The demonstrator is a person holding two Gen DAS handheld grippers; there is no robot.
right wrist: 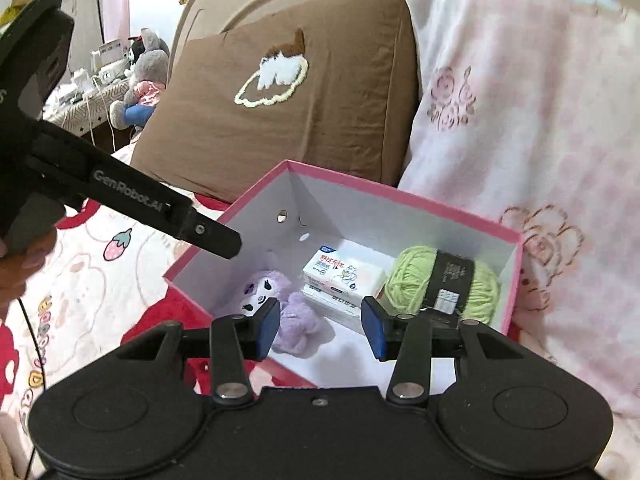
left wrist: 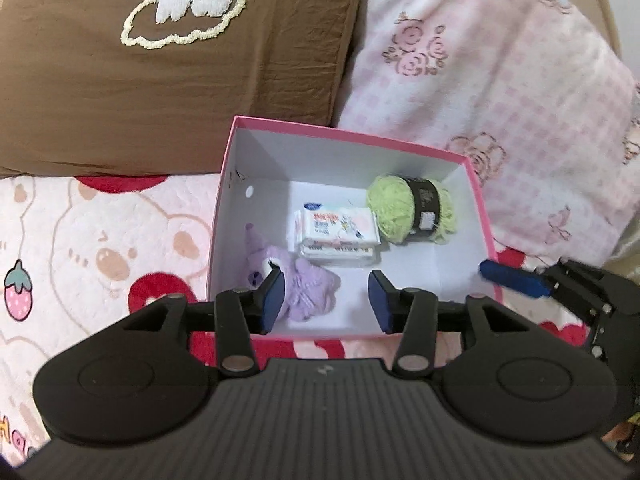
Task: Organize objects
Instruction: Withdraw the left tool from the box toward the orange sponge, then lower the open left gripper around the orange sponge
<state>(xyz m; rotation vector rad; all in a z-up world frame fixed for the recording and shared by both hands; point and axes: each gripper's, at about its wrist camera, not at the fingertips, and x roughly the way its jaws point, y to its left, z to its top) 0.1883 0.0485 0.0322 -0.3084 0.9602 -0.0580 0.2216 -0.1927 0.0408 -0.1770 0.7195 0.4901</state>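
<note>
Box: a pink box [left wrist: 352, 136] with white inner walls stands open-topped on the bed; its far rim lies close to a brown pillow [left wrist: 168, 80] and a pink floral blanket [left wrist: 500, 100].
Box contents: a purple plush toy [left wrist: 296, 280] lies in the near left corner, two stacked tissue packs [left wrist: 340, 232] sit in the middle, and a green yarn ball [left wrist: 412, 208] sits toward the far right wall.
Free floor in box: a bare white patch runs along the near right part of the box, in front of the yarn ball and to the right of the plush toy.
Box walls: the left wall has two round holes.
Left gripper: the left gripper [left wrist: 326, 300] hangs over the near rim of the box with its blue pads apart and nothing between them.
Right gripper: the right gripper [right wrist: 320, 330] hangs over the near edge of the box, its blue pads parted and empty; in the left view its fingers reach in over the right rim.
Room around: a cartoon-print bedsheet [left wrist: 100, 248] lies bare to the left of the box.
Writing: "GenRobot.AI" reads in white on the side of the left gripper as seen from the right view; the tissue packs carry red print too small to read; the black band on the yarn ball has a white label that cannot be read.
</note>
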